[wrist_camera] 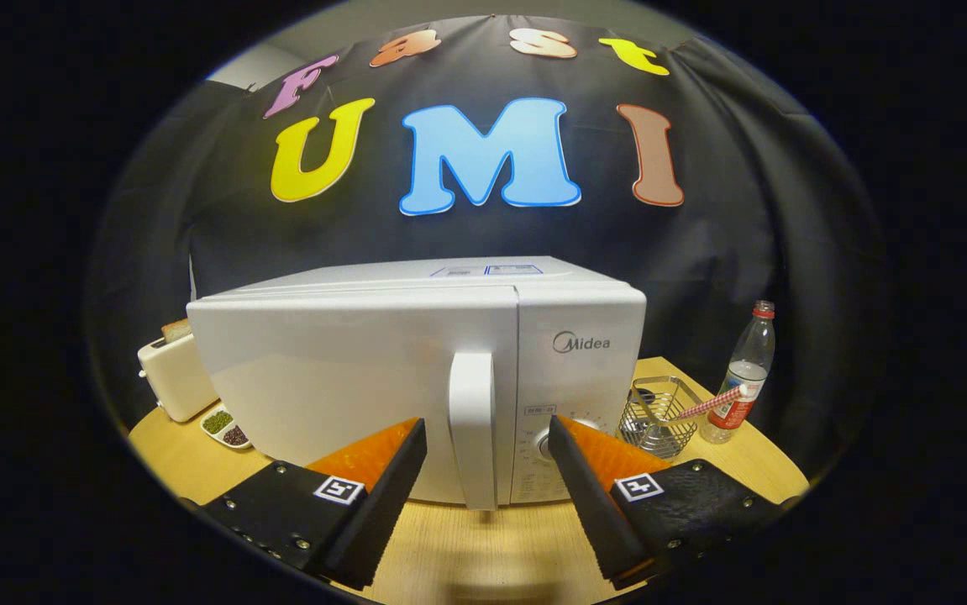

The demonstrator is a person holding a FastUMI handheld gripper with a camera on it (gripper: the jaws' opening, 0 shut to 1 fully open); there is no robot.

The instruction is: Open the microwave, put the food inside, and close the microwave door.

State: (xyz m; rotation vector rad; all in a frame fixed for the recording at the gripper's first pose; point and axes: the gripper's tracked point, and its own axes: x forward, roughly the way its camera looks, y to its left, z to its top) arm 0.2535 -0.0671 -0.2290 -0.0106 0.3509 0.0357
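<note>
A white microwave (349,370) stands on the round wooden table (483,555), its door slightly ajar at the handle side. The upright white door handle (473,428) lies between my two fingertips. My gripper (487,433) is open, one finger on each side of the handle, with a gap on both sides. The control panel with a dial (543,445) sits right of the handle, partly hidden by my right finger. I cannot make out the food for the microwave.
A white toaster (170,374) with bread in it stands left of the microwave. A small dish of beans (226,427) lies in front of it. To the right are a wire basket (658,416) and a plastic bottle (742,378) with a striped straw.
</note>
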